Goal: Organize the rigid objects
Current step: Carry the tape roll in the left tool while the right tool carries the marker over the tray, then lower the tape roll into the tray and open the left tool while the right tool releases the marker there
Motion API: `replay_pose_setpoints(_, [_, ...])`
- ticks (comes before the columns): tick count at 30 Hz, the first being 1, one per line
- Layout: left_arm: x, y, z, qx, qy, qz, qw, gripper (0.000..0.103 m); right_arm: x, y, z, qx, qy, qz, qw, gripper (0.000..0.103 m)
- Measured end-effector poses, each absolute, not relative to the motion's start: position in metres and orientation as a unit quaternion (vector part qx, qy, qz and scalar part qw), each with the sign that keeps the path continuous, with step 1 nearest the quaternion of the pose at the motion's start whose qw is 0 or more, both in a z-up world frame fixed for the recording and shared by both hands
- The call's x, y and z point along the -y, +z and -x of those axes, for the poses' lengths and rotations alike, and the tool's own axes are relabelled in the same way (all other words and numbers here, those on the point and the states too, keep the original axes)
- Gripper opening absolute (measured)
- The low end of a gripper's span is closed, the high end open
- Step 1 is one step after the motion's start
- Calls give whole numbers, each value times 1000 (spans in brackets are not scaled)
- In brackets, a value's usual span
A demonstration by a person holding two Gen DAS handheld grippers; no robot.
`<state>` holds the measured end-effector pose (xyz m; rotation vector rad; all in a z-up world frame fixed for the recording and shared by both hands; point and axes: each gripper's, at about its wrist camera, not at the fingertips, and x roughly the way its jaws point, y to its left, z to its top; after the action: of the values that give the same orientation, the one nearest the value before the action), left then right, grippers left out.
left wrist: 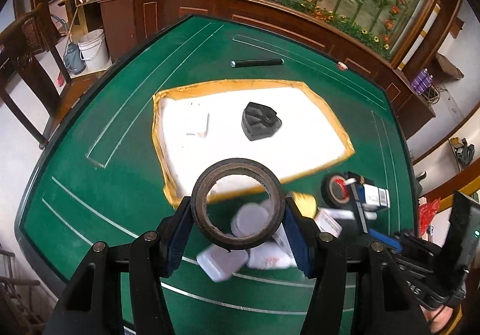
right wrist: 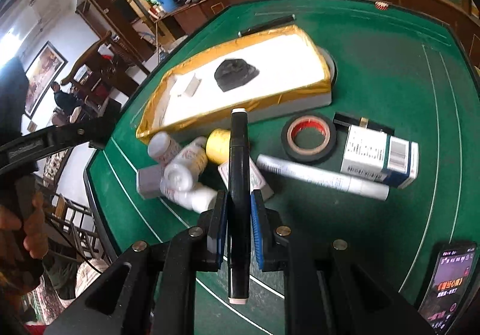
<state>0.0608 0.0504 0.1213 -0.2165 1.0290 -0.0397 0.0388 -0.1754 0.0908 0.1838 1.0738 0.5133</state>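
My left gripper (left wrist: 238,215) is shut on a black tape roll (left wrist: 237,203) and holds it above the pile, near the front edge of the gold-rimmed white tray (left wrist: 324,113). The tray holds a black heart-shaped box (left wrist: 260,122) and a small white piece (left wrist: 202,126). My right gripper (right wrist: 238,209) is shut on a black marker (right wrist: 238,185), held upright over the pile of white bottles (right wrist: 183,170). The tray also shows in the right wrist view (right wrist: 300,89), with the black box (right wrist: 235,72) in it.
On the green table (right wrist: 375,65) lie a black-and-red tape roll (right wrist: 309,138), a white tube (right wrist: 324,177), a blue-white carton (right wrist: 379,155), a yellow roll (right wrist: 219,146) and a phone (right wrist: 447,284). A black pen (left wrist: 257,62) lies beyond the tray.
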Motion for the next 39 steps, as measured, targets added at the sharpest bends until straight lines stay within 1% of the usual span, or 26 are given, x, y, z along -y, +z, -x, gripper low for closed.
replay_pose_setpoints(5, [-56,102,-92,-512,-21,95,854,62,183,96,-42,-493,225,-103,834,14])
replay_pose_setpoints(15, [-75,62,-140,-558,-14,127,820,62,194,92,-50,-505,188,-112,835,14])
replay_pose_setpoints(28, [-85,36,-152,-582,-12,136,802,62,185,97,-68,-509,175,-91,838,14])
replay_pose_setpoints(39, [-97,35,-161,-576,-11,133,806,62,159,113,-113,-499,182,-59,845,14])
